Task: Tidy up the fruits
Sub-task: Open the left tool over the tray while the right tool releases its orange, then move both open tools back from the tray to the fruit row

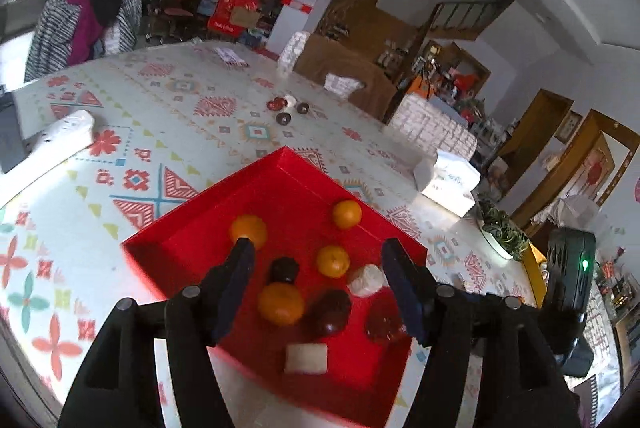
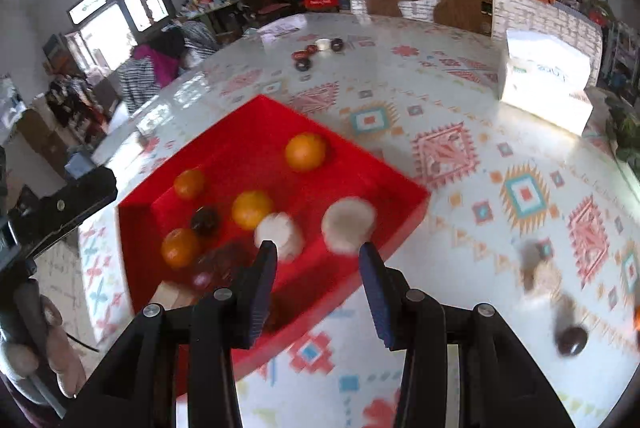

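Observation:
A red tray (image 1: 192,228) (image 2: 400,188) lies on the patterned table. It holds several oranges (image 1: 347,214) (image 2: 305,151), dark fruits (image 1: 328,312) (image 2: 205,221), white pieces (image 1: 366,280) (image 2: 280,230) and a pale block (image 1: 306,358). My left gripper (image 1: 318,252) is open and empty above the tray's middle. My right gripper (image 2: 318,250) is open at the tray's near edge. A blurred white round piece (image 2: 349,226) shows just beyond its fingertips, free of both fingers. A dark fruit (image 2: 573,340) and a blurred pale piece (image 2: 538,268) lie on the table at the right.
A small cluster of dark and red pieces (image 1: 286,108) (image 2: 316,52) lies farther back on the table. A white tissue pack (image 1: 448,184) (image 2: 544,84) stands at the right. A white object (image 1: 60,140) lies at the left. A potted plant (image 1: 502,232) stands by the table's right edge.

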### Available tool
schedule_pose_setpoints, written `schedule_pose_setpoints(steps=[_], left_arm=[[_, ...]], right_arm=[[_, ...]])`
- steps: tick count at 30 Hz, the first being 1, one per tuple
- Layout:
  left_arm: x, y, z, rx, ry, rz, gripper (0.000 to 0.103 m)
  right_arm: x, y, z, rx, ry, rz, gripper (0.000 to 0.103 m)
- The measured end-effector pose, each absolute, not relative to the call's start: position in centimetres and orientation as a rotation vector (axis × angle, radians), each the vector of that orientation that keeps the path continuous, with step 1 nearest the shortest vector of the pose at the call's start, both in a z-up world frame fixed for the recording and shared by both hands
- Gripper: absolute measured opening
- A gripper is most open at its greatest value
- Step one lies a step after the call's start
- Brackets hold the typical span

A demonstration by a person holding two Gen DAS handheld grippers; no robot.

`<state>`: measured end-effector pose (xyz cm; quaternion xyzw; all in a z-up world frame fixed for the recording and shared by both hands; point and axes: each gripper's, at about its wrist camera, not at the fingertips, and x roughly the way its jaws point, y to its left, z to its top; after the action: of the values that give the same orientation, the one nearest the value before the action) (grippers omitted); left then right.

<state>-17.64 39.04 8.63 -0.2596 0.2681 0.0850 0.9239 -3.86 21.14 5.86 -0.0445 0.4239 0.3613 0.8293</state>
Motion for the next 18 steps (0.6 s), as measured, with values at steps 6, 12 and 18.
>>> schedule_pose_setpoints(steps=[6,12,18], left_arm=[[-19.9,37.6,8.5,-0.563,0.534,0.178,0.071],[-20.4,36.7,8.3,-0.581,0.542,0.178,0.071],[-20.7,35.9,8.5,-0.566,0.546,0.167,0.071]], right_arm=[[-6.5,22.4,5.1,-0.233,0.827,0.717,0.065],[-6.6,23.6,5.0,-0.253,0.84,0.754,0.068],[-3.5,21.8,5.1,-0.089,0.88,0.645,0.068]])
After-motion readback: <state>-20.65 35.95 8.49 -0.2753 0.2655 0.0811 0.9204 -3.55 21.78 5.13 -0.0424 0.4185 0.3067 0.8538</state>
